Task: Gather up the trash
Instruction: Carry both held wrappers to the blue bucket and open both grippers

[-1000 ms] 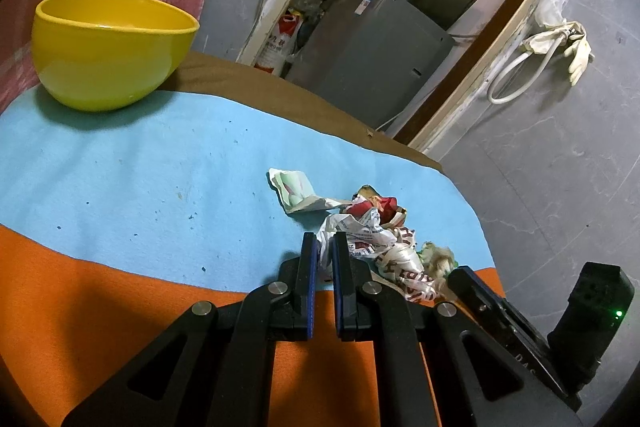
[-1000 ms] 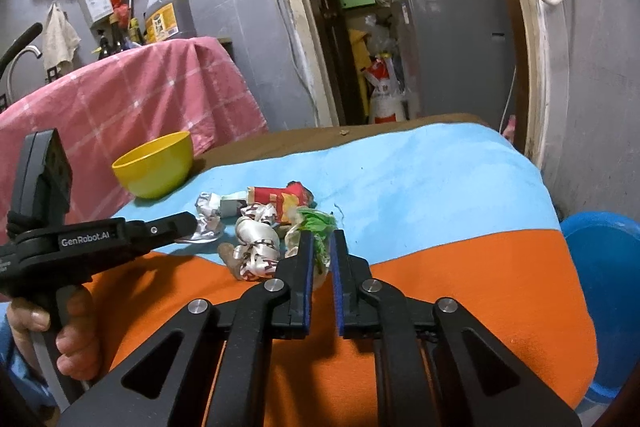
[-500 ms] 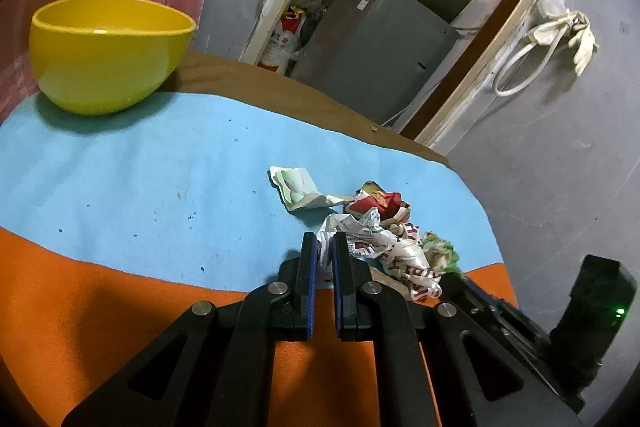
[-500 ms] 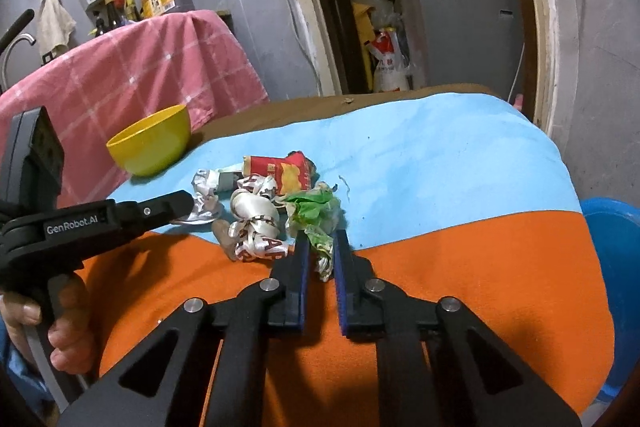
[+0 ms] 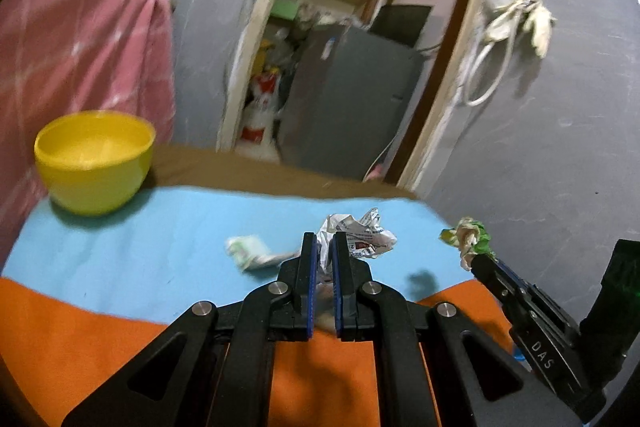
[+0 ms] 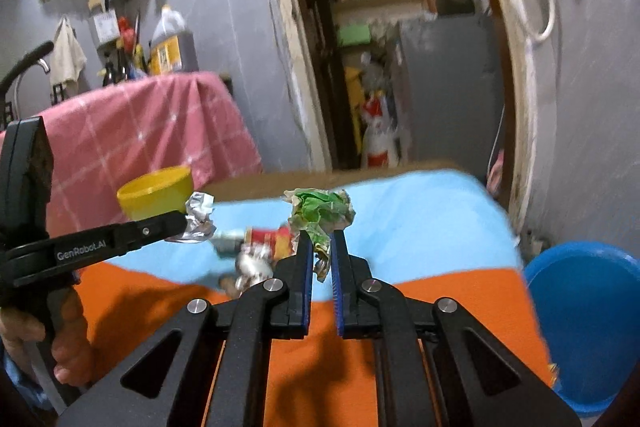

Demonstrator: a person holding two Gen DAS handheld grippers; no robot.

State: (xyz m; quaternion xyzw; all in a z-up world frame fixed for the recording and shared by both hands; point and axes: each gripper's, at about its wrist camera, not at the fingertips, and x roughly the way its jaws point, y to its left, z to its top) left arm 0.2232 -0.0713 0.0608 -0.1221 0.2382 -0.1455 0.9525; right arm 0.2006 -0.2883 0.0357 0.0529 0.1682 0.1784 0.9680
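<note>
Glossy plastic yellow bowl [image 5: 94,159], crinkled silvery wrapper [image 5: 358,233]

crumpled newsprint wad [image 5: 360,235] lifted, green wrapper [image 6: 320,213] lifted

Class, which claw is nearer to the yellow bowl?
Left. The left claw, gripping silver crumpled trash, hovers beside the yellow bowl; the right claw, holding a green wrapper, is farther away.

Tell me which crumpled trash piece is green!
The green crumpled wrapper, pinched in the right gripper. The left gripper holds a white printed paper wad, and a red-and-yellow wrapper lies on the cloth.
</note>
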